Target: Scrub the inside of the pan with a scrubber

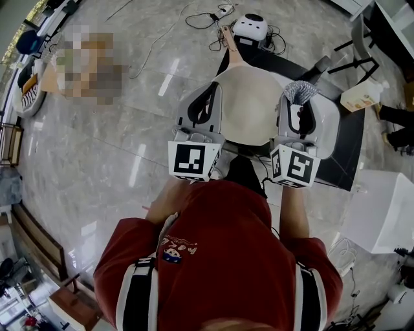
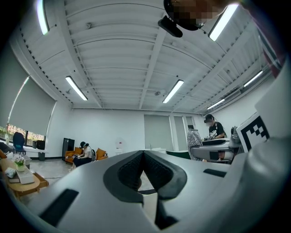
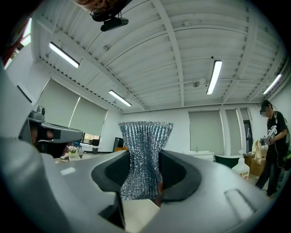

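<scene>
Where your scrubber sits: the silvery mesh scrubber (image 3: 144, 157) is pinched between the jaws of your right gripper (image 3: 145, 182) and stands out past their tips, its free end touching nothing.
Left gripper: your left gripper (image 2: 143, 157) has its jaws pressed together tip to tip, with nothing between them.
Pan position: in the head view the cream pan (image 1: 249, 106) shows between your two grippers, on the dark table (image 1: 349, 152); neither gripper view shows it.
Pan axis: its wooden handle (image 1: 229, 44) points away from you, so the long axis runs from your body toward the white device (image 1: 250, 26).
Scrubber axis: it runs along the jaws and flares wider beyond the tips.
Surface: a white bottle (image 1: 361, 96) stands near the table's right side; cables (image 1: 200, 19) trail over the glossy grey floor (image 1: 129, 142) by the white device.
Room: a white ribbed ceiling (image 3: 182, 45) carries strip lights; a person (image 2: 84, 152) sits on an orange sofa, and another person (image 3: 273, 136) in black stands at the right.
</scene>
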`<act>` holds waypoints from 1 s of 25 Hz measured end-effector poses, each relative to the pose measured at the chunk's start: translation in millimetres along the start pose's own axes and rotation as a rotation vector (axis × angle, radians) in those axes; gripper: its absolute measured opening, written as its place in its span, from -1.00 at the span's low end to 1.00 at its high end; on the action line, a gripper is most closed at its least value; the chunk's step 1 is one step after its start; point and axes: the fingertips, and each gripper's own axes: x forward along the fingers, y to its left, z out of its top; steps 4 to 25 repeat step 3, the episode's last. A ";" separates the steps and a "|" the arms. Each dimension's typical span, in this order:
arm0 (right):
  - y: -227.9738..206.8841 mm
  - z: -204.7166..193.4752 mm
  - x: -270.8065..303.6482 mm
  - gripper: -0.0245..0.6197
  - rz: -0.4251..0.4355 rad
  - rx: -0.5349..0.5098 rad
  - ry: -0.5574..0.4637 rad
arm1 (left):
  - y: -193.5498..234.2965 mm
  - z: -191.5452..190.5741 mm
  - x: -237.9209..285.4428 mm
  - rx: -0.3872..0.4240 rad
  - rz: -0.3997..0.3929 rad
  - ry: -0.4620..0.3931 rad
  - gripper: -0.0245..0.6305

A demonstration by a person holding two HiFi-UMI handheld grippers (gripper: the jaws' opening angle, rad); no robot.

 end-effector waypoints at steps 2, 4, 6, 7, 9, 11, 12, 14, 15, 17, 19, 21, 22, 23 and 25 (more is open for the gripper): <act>-0.2 -1.8 -0.1 -0.30 0.003 0.000 0.008 | -0.4 0.2 0.8 0.004 0.001 -0.002 -0.91; -0.2 -2.6 0.0 -0.30 0.005 0.000 0.012 | -0.4 0.4 1.1 0.006 0.001 -0.004 -0.91; -0.2 -2.6 0.0 -0.30 0.005 0.000 0.012 | -0.4 0.4 1.1 0.006 0.001 -0.004 -0.91; -0.2 -2.6 0.0 -0.30 0.005 0.000 0.012 | -0.4 0.4 1.1 0.006 0.001 -0.004 -0.91; -0.2 -2.6 0.0 -0.30 0.005 0.000 0.012 | -0.4 0.4 1.1 0.006 0.001 -0.004 -0.91; -0.2 -2.6 0.0 -0.30 0.005 0.000 0.012 | -0.4 0.4 1.1 0.006 0.001 -0.004 -0.91; -0.2 -2.6 0.0 -0.30 0.005 0.000 0.012 | -0.4 0.4 1.1 0.006 0.001 -0.004 -0.91; -0.2 -2.6 0.0 -0.30 0.005 0.000 0.012 | -0.4 0.4 1.1 0.006 0.001 -0.004 -0.91; -0.2 -2.6 0.0 -0.30 0.005 0.000 0.012 | -0.4 0.4 1.1 0.006 0.001 -0.004 -0.91; -0.2 -2.6 0.0 -0.30 0.005 0.000 0.012 | -0.4 0.4 1.1 0.006 0.001 -0.004 -0.91; -0.2 -2.6 0.0 -0.30 0.005 0.000 0.012 | -0.4 0.4 1.1 0.006 0.001 -0.004 -0.91; -0.2 -2.6 0.0 -0.30 0.005 0.000 0.012 | -0.4 0.4 1.1 0.006 0.001 -0.004 -0.91; -0.2 -2.6 0.0 -0.30 0.005 0.000 0.012 | -0.4 0.4 1.1 0.006 0.001 -0.004 -0.91; -0.2 -2.6 0.0 -0.30 0.005 0.000 0.012 | -0.4 0.4 1.1 0.006 0.001 -0.004 -0.91; -0.2 -2.6 0.0 -0.30 0.005 0.000 0.012 | -0.4 0.4 1.1 0.006 0.001 -0.004 -0.91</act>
